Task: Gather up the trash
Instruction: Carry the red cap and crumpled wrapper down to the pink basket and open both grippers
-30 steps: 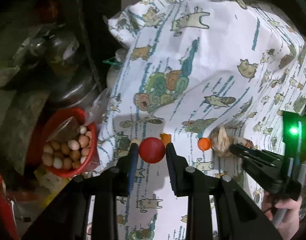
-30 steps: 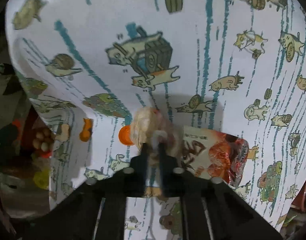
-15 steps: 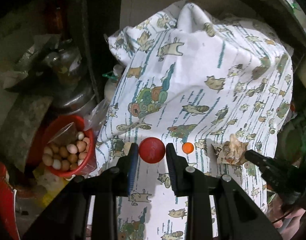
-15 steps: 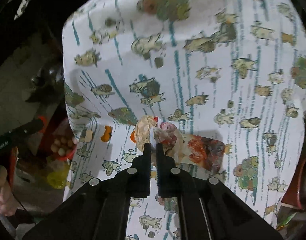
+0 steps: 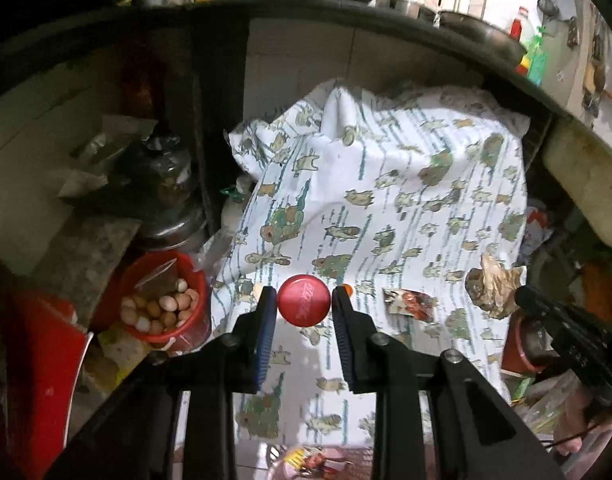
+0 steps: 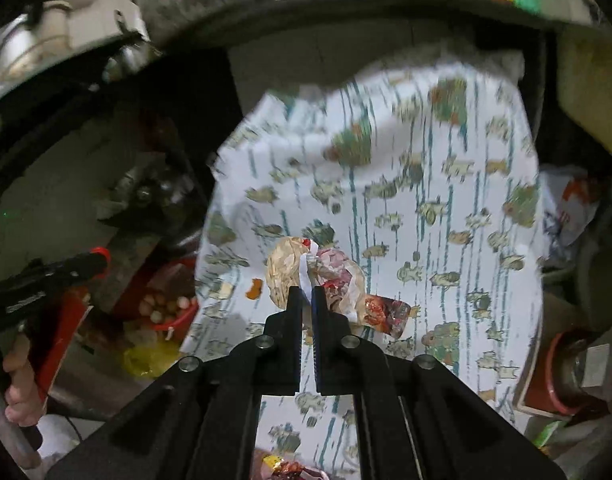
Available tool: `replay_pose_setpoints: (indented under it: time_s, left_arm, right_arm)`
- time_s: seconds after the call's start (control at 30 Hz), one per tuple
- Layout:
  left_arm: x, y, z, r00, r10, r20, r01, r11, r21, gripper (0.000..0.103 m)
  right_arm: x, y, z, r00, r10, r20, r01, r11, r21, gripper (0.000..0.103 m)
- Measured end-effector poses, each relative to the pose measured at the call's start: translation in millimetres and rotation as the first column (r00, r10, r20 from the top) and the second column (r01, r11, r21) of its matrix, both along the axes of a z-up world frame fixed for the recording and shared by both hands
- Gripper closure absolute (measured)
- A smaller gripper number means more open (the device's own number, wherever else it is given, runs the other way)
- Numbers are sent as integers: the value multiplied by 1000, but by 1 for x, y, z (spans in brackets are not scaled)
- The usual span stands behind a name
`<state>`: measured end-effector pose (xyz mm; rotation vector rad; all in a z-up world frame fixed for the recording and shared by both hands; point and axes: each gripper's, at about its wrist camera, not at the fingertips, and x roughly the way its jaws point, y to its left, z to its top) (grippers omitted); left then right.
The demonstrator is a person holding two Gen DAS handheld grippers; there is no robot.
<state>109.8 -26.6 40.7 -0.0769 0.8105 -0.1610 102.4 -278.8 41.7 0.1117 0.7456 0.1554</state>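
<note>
1. Left of the cloth (image 5: 406, 184), a red bucket (image 5: 194, 320) stands on the floor, holding pale eggs (image 5: 162, 306) and a clear bag (image 5: 154, 276).
2. Behind the bucket sit a steel pot (image 5: 174, 232) and a dark jar (image 5: 166, 172); what is in them cannot be told.
3. Centre, the left gripper (image 5: 304, 300) pinches a red cap (image 5: 304, 300) by its rim, flat face to the camera. White script on it is too blurred to read.
4. Just past the cap, a small orange cap (image 5: 348, 289) lies on the cloth.
5. Further right, a flat red wrapper (image 5: 410, 302) lies on the cloth, long axis running left to right, print unreadable.
6. Right of it, the right gripper (image 6: 306, 300) is pressed together on a crumpled paper wad (image 6: 290, 264), held above the cloth; a white strip sticks up between the pads.
7. Bottom edge, a pink bin (image 5: 282, 456) shows a printed wrapper (image 5: 314, 460) inside.
8. Top right, a shelf (image 5: 426, 16) carries red and green bottles (image 5: 534, 56).
</note>
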Motion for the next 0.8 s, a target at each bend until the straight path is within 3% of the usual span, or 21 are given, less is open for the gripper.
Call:
replay_pose_setpoints:
  time_s: [0.3, 0.47, 0.6, 0.8]
  left_arm:
    - [-62, -1, 18, 1000, -15, 23, 16, 999, -39, 77]
    - [-88, 8, 10, 1000, -5, 4, 5, 999, -53, 77]
    - [-99, 12, -13, 999, 3, -44, -7, 996, -88, 77]
    - [-106, -5, -76, 987, -47, -154, 34, 996, -85, 77]
  right_arm:
    - [-99, 30, 62, 989, 69, 132, -70, 998, -2, 98]
    - [-135, 39, 77, 990, 62, 130, -64, 998, 13, 98]
    - [-149, 50, 61, 996, 40, 85, -41, 999, 16, 98]
    - [-157, 50, -9, 996, -64, -68, 71, 992, 107, 98]
